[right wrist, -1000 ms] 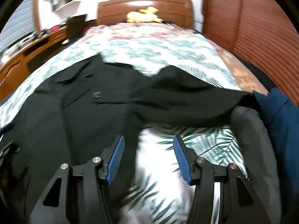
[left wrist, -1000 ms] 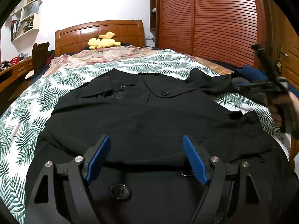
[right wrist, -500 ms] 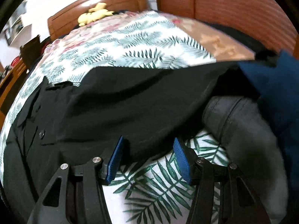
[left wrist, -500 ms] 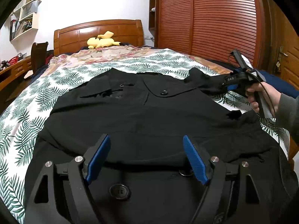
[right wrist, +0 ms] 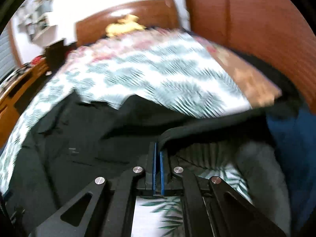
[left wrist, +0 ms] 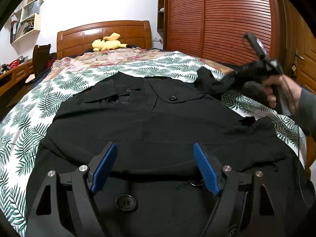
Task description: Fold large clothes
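Note:
A large black coat (left wrist: 150, 122) lies spread face up on the leaf-print bed cover (left wrist: 29, 108), buttons showing. My left gripper (left wrist: 155, 165) hangs open just above the coat's lower front, with nothing between its blue pads. Held by a hand at the right of the bed, my right gripper (left wrist: 239, 75) has the coat's right sleeve (left wrist: 209, 81) raised off the cover. In the right wrist view its pads (right wrist: 154, 158) are pressed together, and the right gripper (right wrist: 157, 148) is shut on the folded edge of the sleeve (right wrist: 197, 130). That view is motion-blurred.
A yellow plush toy (left wrist: 107, 43) lies by the wooden headboard (left wrist: 102, 31). A slatted wardrobe (left wrist: 217, 19) stands close along the bed's right side. A grey garment (right wrist: 260, 167) and a blue one (right wrist: 292, 138) are piled at the right edge. A desk (left wrist: 11, 77) stands left.
The right gripper's jaws went from open around the sleeve edge to shut on it, and the sleeve has lifted off the cover. The left gripper has not moved.

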